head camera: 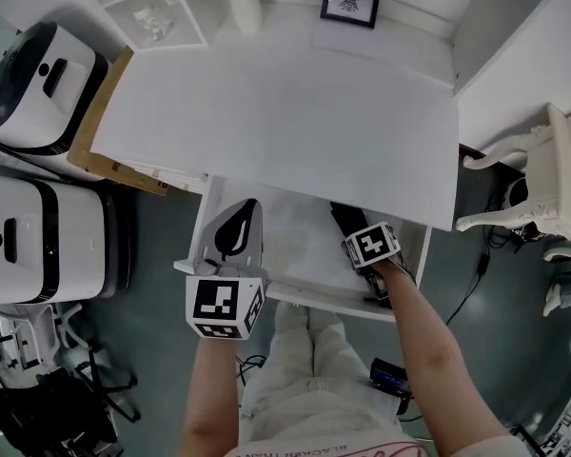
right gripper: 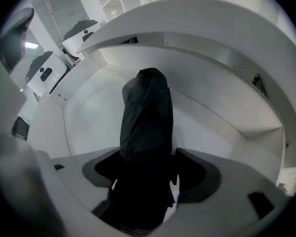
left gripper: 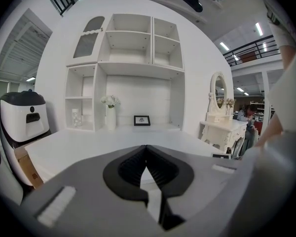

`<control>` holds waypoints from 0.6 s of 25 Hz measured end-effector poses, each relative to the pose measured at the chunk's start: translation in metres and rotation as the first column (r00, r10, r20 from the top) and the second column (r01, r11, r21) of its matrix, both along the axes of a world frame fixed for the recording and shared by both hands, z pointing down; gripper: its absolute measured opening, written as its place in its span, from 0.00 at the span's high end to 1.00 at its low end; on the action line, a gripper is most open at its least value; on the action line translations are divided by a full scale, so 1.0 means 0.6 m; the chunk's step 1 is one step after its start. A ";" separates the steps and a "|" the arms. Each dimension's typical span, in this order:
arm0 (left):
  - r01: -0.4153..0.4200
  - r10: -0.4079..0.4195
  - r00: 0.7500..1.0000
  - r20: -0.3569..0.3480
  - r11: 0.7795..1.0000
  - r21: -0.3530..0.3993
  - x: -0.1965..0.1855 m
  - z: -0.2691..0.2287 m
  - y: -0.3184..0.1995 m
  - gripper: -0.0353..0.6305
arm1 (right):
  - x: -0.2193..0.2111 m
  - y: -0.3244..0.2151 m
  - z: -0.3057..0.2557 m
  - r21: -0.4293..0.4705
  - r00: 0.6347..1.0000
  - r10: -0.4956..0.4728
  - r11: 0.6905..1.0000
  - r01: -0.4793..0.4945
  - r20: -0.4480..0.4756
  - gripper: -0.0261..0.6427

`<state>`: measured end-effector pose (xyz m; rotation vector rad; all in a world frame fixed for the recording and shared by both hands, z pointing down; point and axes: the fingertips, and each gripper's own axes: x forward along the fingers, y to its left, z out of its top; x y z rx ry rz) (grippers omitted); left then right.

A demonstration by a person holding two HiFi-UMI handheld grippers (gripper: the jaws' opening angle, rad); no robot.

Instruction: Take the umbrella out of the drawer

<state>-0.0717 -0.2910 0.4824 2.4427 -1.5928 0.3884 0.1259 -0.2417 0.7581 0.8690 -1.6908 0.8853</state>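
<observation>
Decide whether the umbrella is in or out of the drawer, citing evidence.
In. The folded black umbrella is within the walls of the open drawer, with the right gripper closed around it.

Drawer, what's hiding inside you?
A black umbrella, gripped by the right tongs. The rest of the drawer looks bare. The floor beneath the umbrella is covered.

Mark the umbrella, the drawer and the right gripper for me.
umbrella (right gripper: 146, 117), right gripper view, middle of its black cover.
drawer (head camera: 300, 248), head view, bare floor.
right gripper (right gripper: 147, 174), right gripper view, between its jaws.
</observation>
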 end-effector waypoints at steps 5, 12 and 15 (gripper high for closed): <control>-0.002 0.002 1.000 -0.005 1.000 -0.004 -0.001 0.004 -0.007 0.94 | 0.003 -0.007 0.010 0.017 0.996 -0.045 0.999 0.047 -0.079 0.49; -0.014 0.014 1.000 -0.010 1.000 0.000 0.004 0.001 -0.015 0.94 | 0.002 -0.005 0.004 0.006 0.993 -0.072 0.997 0.073 -0.098 0.56; -0.015 0.015 1.000 -0.011 1.000 0.002 0.001 0.000 -0.019 0.94 | 0.005 0.006 0.001 -0.021 0.987 -0.108 0.994 0.106 -0.116 0.56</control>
